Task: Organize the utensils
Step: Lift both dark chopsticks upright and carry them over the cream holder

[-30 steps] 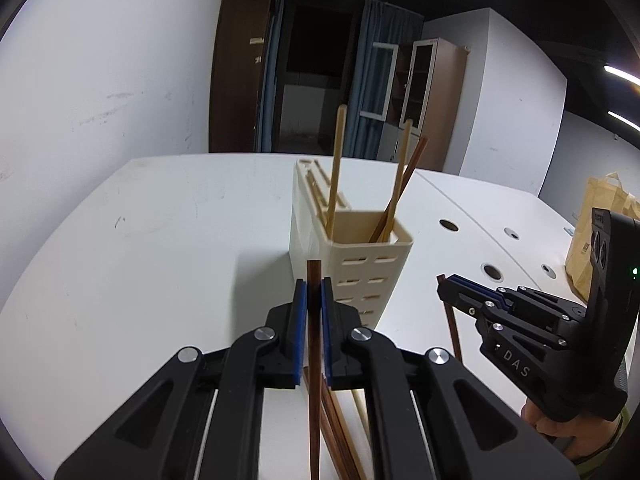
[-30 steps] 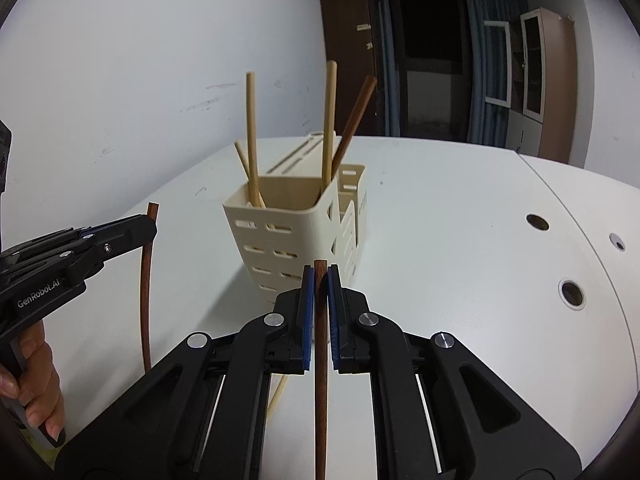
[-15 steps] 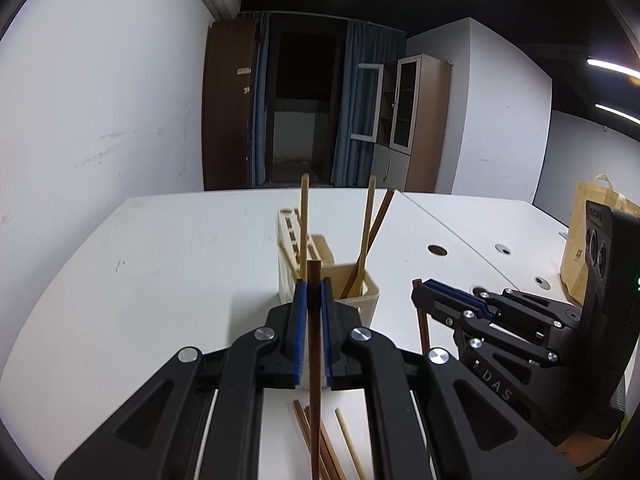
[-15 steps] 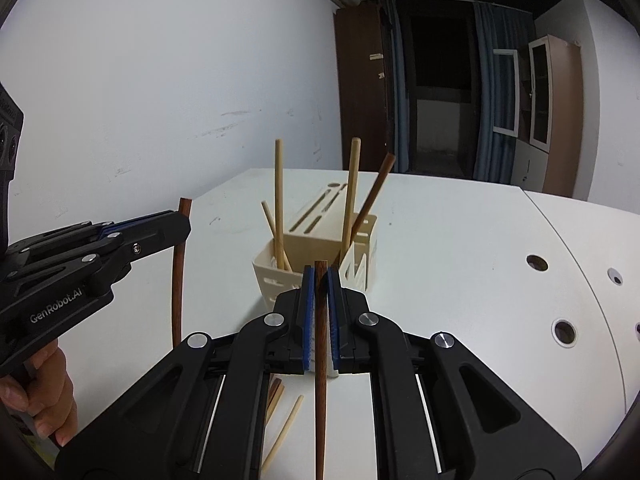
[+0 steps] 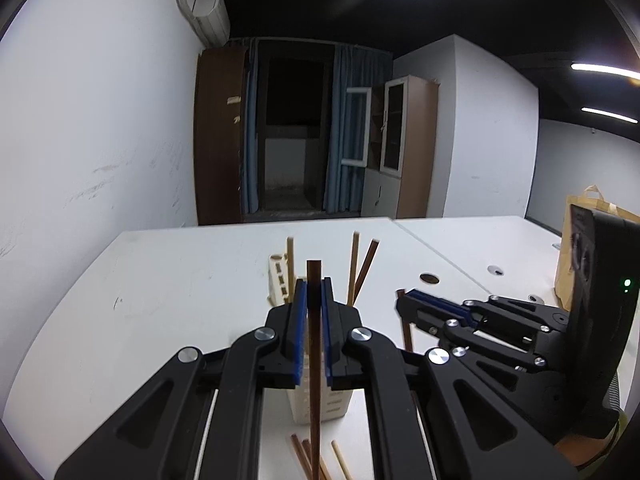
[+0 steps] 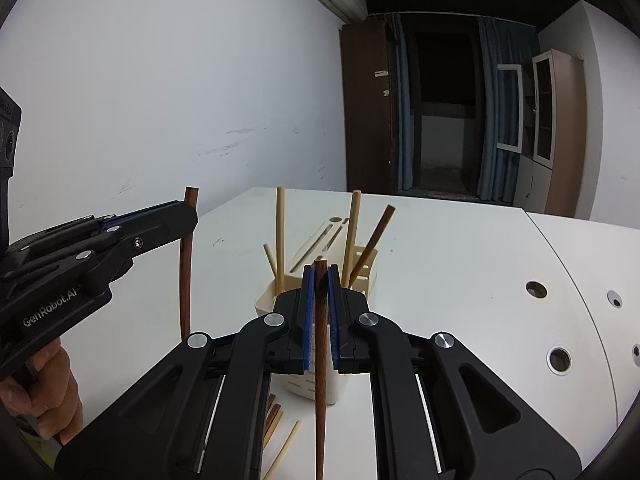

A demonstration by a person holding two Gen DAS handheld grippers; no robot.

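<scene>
Both grippers are clamped on a dark brown chopstick each, held upright. The left gripper (image 5: 314, 308) pinches its chopstick (image 5: 315, 380) between the blue pads, the stick's top just above the fingers (image 5: 299, 320) and its lower length hanging down toward the tabletop (image 5: 168, 292). The right gripper (image 6: 320, 308) holds its own chopstick (image 6: 320, 380) the same way, long axis near vertical. The target, a cream holder (image 6: 352, 268), stands on the tabletop straight ahead of and below both sets of fingers, already carrying three pale sticks and one dark one that lean in its open compartment. In the left view the holder (image 5: 280, 280) is mostly hidden behind the gripper; in the right view it sits just beyond the fingertips, so the two hands look about equally near, the left a little to the side. More loose chopsticks (image 6: 276, 420) lie flat on the tabletop in front of the holder. The next move likely turns on bringing each stick's lower tip over the holder's mouth before lowering; the tips are out of view below, so their clearance over the rim cannot be judged.
</scene>
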